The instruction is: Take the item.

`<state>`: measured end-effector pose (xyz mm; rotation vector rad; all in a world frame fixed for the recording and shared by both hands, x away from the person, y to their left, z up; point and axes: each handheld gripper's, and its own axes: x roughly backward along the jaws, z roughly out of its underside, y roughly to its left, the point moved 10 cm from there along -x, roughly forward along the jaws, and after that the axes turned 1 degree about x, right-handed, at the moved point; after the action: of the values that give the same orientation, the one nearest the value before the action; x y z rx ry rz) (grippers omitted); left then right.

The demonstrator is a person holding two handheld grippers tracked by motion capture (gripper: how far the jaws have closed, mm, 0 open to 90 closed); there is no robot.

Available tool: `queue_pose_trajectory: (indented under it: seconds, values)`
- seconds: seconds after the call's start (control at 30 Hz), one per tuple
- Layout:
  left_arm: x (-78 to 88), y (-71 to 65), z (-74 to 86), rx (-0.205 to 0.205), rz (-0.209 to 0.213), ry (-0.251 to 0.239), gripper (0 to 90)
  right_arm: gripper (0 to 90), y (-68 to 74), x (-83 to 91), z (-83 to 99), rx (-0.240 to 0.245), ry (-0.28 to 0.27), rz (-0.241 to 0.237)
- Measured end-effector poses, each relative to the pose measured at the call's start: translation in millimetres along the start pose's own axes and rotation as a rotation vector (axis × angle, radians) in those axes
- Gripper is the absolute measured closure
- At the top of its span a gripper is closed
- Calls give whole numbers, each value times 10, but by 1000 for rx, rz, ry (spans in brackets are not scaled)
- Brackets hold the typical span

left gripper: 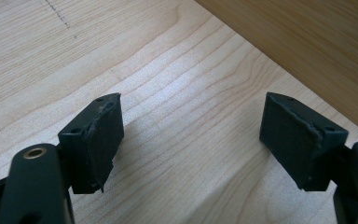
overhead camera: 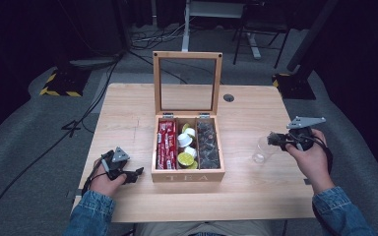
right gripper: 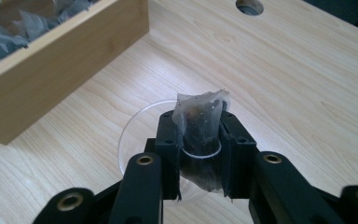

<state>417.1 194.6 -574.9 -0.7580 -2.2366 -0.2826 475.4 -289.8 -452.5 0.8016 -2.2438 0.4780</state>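
While right gripper (right gripper: 199, 154) pinches tea bag (right gripper: 200, 119) over glass rim (right gripper: 135, 123), left gripper (left gripper: 191, 140) wide, near box edge (left gripper: 307, 51)

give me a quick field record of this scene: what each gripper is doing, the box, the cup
right gripper: shut on a tea bag, held over the clear cup
left gripper: open, nothing between the jaws, low over the table
tea box: wooden, lid up, three compartments
left compartment: red packets
middle compartment: white and yellow pods
right compartment: dark tea bags
cup: right of the box, looks empty
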Motion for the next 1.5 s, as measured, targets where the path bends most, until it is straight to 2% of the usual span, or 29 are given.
queue_pose_trajectory:
  seconds: [0.37, 0.43, 0.5, 0.63, 0.87, 1.07, 1.23, 1.5]
  values:
    - [0, 0, 0, 0, 0, 0, 220, 716, 73, -96, 45, 16, 35, -26]
    - [0, 0, 0, 0, 0, 0, 220, 673, 87, -113, 61, 13, 45, -34]
    - [0, 1, 0, 0, 0, 0, 220, 577, 100, -135, 67, 7, 43, -43]
    - [1, -3, 2, 4, 4, 3, 219, 457, 128, -147, 35, -34, 11, -55]
    - [-6, 6, -6, 7, 4, 2, 218, 410, 117, -137, -18, -55, -22, -47]
    - [-13, 23, -15, 6, -1, 1, 218, 338, 120, -107, -144, -81, -105, -38]
    - [-20, 34, -20, 8, -1, 4, 214, 312, 130, -69, -286, -89, -168, -35]
    - [-25, 48, -28, 2, -2, 2, 213, 308, 180, 10, -588, -83, -235, -44]
